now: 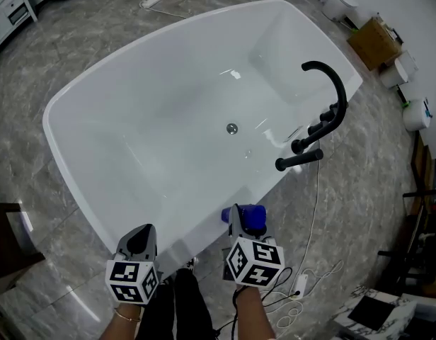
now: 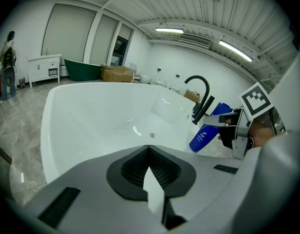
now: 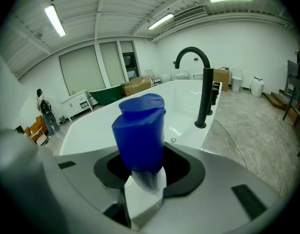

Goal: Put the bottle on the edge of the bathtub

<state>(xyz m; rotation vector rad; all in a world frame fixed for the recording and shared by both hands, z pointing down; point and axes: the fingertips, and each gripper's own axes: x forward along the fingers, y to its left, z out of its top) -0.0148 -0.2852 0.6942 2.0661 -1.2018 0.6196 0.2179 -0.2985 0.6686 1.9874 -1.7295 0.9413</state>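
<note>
A blue bottle (image 1: 250, 216) with a white label is clamped in my right gripper (image 1: 241, 222), which is shut on it just outside the near rim of the white bathtub (image 1: 204, 227). In the right gripper view the bottle (image 3: 139, 130) stands up between the jaws and hides most of the pads. The left gripper view shows the same bottle (image 2: 207, 130) tilted, beside the tub's rim. My left gripper (image 1: 142, 236) hovers over the near rim, to the left of the right one. Its jaws meet with nothing between them (image 2: 149, 152).
A black curved faucet (image 1: 324, 115) with handles stands on the tub's right rim. A drain (image 1: 232, 127) sits in the tub floor. A white cable (image 1: 313, 261) trails over the marble floor at the right. Cardboard boxes (image 1: 374, 42) and white fixtures line the far right.
</note>
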